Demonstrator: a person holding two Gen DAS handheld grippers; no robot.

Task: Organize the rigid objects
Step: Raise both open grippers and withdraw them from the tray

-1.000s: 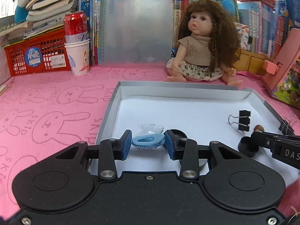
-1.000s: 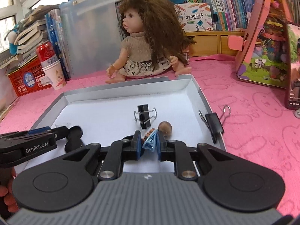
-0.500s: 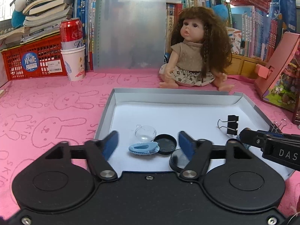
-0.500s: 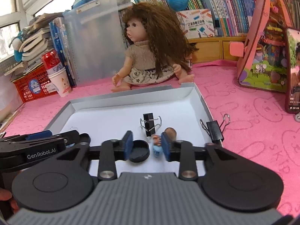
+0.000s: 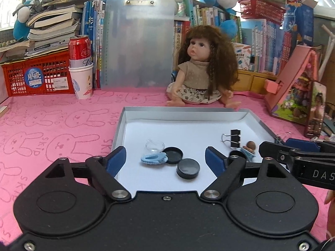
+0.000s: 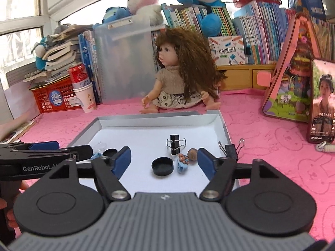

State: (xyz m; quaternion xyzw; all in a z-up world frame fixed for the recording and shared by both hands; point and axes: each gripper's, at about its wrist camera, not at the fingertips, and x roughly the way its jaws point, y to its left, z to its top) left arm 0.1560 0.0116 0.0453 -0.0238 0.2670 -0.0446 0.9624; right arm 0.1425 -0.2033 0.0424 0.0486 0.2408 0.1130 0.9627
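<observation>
- The left gripper (image 5: 165,159) stands wide, its jaws having just been opening, with nothing between the pads; the blue clip (image 5: 153,159) it hangs over lies free on the tray floor.
- The right gripper (image 6: 164,160) is likewise spread, its jaws also just opening, and grips nothing; the small blue charm (image 6: 183,163) lies on the tray floor under the gap.
- Judged step: both pieces look set down in the tray (image 5: 120,125), so this is the release and draw-back of one placing.
- Next move, as I judge it: lift clear without knocking the small items, then look for what lies outside; one binder clip (image 6: 230,148) sits at the right wall, whether clipped on the rim or just beside it I cannot tell.
- That clip would need a pinch across its black body, not the wire handles.
- Tray contents, left part: the blue clip touching a black lid (image 5: 172,154), a clear dish (image 5: 154,145) behind them, a black cap (image 5: 188,168) in front.
- Right part: an upright binder clip (image 5: 234,138) with a brown nut (image 5: 250,145) near it, next to the charm.
- Outside the tray on the pink mat (image 5: 52,129): a doll (image 5: 203,73), and a can in a cup (image 5: 80,67) far left.
</observation>
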